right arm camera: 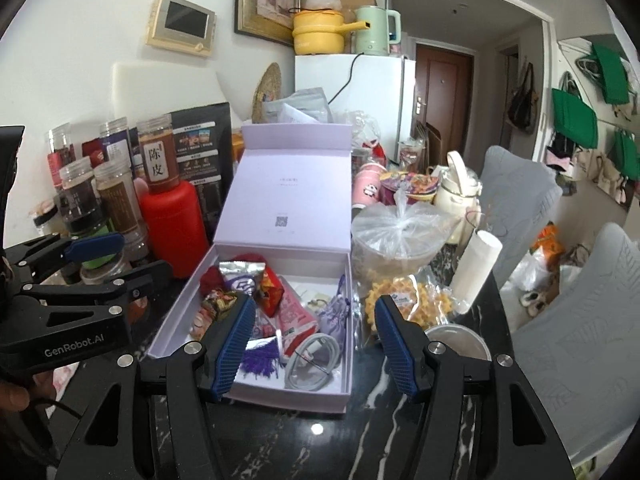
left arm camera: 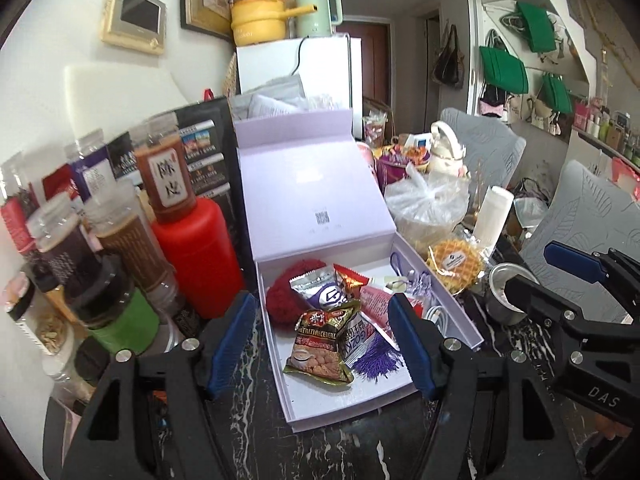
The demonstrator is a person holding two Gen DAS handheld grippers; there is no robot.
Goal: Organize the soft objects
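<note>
A lilac gift box [left arm camera: 372, 404] stands open on the dark marble table, also in the right wrist view [right arm camera: 296, 400]. In it lie a red knitted piece [left arm camera: 282, 300], snack packets [left arm camera: 320, 344], a purple tassel [left arm camera: 378, 360], a lilac pouch [right arm camera: 334, 314] and a grey cable [right arm camera: 316, 364]. My left gripper [left arm camera: 322, 344] is open and empty, just before the box's near edge. My right gripper [right arm camera: 316, 344] is open and empty over the box's near right corner. Each gripper shows in the other's view: the right one [left arm camera: 560, 276] and the left one [right arm camera: 100, 256].
Spice jars [left arm camera: 120, 236] and a red bottle [left arm camera: 196, 256] crowd the left. A bagged bowl [right arm camera: 396, 232], a wrapped waffle [right arm camera: 404, 304], a white roll [right arm camera: 478, 268] and a metal cup [right arm camera: 460, 340] stand to the right. Grey chairs [right arm camera: 580, 312] are beyond.
</note>
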